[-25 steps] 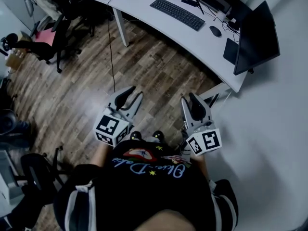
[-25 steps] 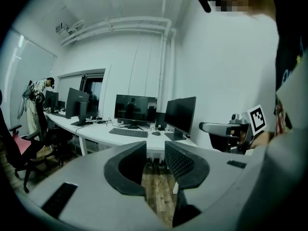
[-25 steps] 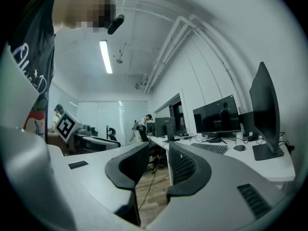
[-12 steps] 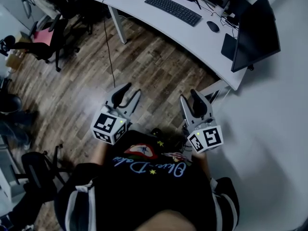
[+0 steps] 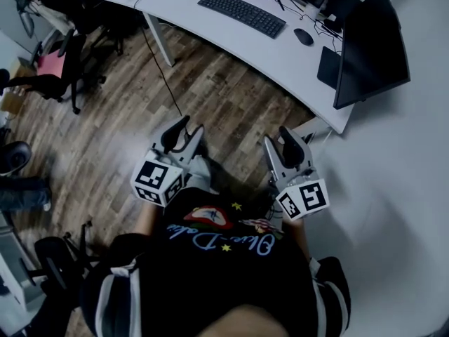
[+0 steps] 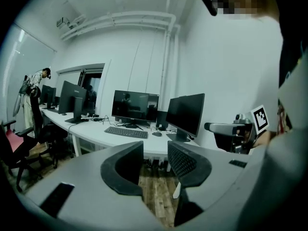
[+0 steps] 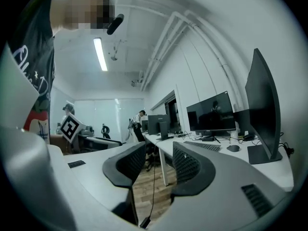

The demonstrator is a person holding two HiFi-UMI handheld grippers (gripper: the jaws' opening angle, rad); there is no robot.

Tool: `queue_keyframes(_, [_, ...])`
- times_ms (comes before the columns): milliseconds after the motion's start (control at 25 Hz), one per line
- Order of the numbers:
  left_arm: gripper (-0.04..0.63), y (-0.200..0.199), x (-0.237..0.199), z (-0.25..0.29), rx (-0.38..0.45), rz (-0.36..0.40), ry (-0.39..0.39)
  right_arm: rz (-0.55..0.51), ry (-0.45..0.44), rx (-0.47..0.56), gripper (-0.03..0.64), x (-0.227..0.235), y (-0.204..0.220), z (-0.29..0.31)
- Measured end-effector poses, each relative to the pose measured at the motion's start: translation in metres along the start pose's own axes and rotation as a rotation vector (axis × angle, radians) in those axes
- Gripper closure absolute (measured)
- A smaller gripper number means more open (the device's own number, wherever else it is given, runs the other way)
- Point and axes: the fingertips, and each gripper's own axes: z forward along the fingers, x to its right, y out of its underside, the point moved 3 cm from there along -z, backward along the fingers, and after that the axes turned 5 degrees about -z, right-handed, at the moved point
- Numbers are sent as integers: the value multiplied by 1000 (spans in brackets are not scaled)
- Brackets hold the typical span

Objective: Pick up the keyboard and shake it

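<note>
Well, my left gripper and right gripper, jaws just opened partway with nothing between them, hang over the floor, while the keyboard lies well ahead on the white desk, long axis crosswise, about equally far from both.

a flat black keyboard lies untouched on the white desk, left of a mouse.
</note>
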Motion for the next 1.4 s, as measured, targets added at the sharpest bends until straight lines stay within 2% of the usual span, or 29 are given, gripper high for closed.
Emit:
queue_keyframes(320, [460, -35, -51, 57, 14, 25, 87, -8, 74, 7, 477, 24, -12, 61])
queue_keyframes(680, [460, -56, -131, 94, -17, 8, 122, -9, 110, -19, 477, 31, -18, 142])
queue_keyframes(920, [460, -64, -186, 107, -16, -18, 133, 3, 135, -36, 474, 29, -19, 193])
queue_keyframes(1160, [460, -72, -233, 112, 29, -17, 111, -12, 147, -48, 463, 31, -21, 227])
queue_keyframes(1400, [460, -71, -258, 126, 8, -53, 96, 24, 170, -67, 463, 40, -13, 240])
